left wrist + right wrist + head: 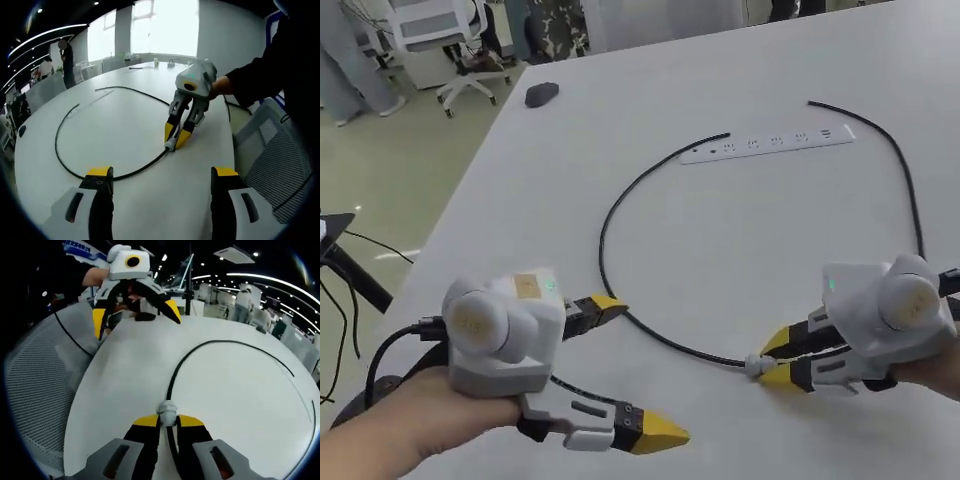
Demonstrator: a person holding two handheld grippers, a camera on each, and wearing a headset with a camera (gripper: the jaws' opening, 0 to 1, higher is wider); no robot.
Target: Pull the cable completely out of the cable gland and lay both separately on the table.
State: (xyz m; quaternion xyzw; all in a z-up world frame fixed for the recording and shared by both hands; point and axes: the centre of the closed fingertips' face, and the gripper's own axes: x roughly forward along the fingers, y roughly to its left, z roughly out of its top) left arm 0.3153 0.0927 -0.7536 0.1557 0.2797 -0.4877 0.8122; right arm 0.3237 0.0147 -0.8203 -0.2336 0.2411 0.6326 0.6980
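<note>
The cable gland (757, 367) is a little whitish plug sitting low on the white surface (740, 250) on the right side, and the right gripper (772, 360) has it pinched between its yellow tips. From the right gripper view the gland (167, 411) sits right at the tips, with the black cable (172, 375) coming out the front and apparently running back between the jaws too, so it's not pulled free yet. The left gripper (640, 368) is spread wide with nothing in it, hovering just beside the cable (603, 235) near the bottom of its loop. My worry is that the gland is small and smooth-looking, so a tug on the cable could pop it out of the pinch. And if the left gripper grabs too far from the gland, the slack loop will probably just drag across the surface instead of sliding through. The cable itself is thin, black and floppy, lying in a big open curve up toward the power strip (770, 143). A dark mouse (541, 94) sits well apart at the far edge.
</note>
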